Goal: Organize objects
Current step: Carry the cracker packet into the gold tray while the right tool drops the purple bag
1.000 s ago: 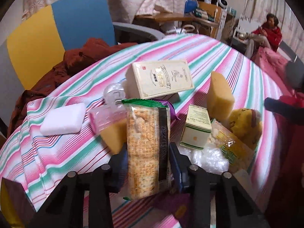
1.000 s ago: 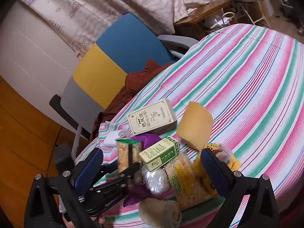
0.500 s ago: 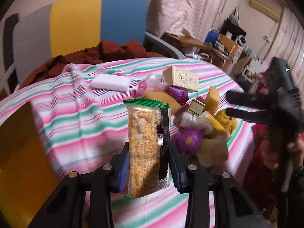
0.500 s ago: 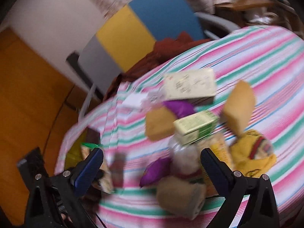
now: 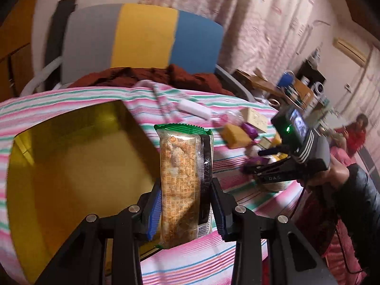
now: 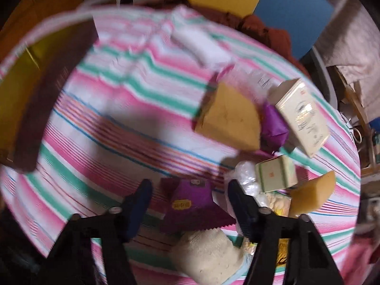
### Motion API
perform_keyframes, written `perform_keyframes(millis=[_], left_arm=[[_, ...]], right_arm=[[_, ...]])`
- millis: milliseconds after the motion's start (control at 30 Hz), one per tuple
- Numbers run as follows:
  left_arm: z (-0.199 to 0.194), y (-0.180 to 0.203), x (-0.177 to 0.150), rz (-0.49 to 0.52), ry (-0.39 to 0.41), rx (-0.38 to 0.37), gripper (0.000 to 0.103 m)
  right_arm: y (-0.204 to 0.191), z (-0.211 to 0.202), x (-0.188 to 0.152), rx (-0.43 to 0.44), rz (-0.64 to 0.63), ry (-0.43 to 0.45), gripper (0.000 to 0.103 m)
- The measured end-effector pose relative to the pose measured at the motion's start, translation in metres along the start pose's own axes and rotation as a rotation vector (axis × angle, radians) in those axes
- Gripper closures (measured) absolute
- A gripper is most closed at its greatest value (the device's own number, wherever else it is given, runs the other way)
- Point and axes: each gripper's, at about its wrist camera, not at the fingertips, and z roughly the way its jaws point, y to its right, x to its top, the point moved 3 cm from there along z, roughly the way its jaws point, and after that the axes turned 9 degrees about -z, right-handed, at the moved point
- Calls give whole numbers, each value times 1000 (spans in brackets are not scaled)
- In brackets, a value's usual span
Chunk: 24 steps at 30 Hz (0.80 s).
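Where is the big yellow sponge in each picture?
Left wrist view: the yellow sponge lies right of middle on the striped cloth, beyond the cracker pack.
Right wrist view: the sponge lies right of centre, above the open claw.
Shared landmark: the purple packet lies right beside it.

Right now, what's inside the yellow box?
The yellow box looks empty: only its bare yellow floor and walls show. The cracker packet in the left hand-held gripper covers its near right corner.

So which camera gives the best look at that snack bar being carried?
The left wrist view: the snack bar stands upright, sharp and centred, between the left gripper fingers. The right wrist view is blurred and does not show it.
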Motion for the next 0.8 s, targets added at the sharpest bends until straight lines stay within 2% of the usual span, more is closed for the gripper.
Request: perform_keyframes(millis=[67,167,333,433,533,633,733,800], left_arm=[[-8,-17,-3,-33,12,20,65],[-15,-43,-10,-80,21,55,65],[-27,-86,-19,-159,48,135,65],[-36,-111,-17,-202,75,193,65],[-47,-134,-14,-230,104,259,65],[-56,-153,-15,-276,121,342,60],[-69,-166,-19,-316,147,386,53],[-77,-173,-22,-331,157,414,53]], right_arm=[[1,8,-2,-17,-9,-26,61],[4,1,-4,-3,21,1,64],[2,-39,5,29,58,122,64],[-15,-68,24,88,55,218,64],[-52,-92,48,189,40,320,64],[-102,-106,74,335,10,390,64],[-156,-113,97,500,-49,428,62],[-191,-112,106,572,-82,424,53]])
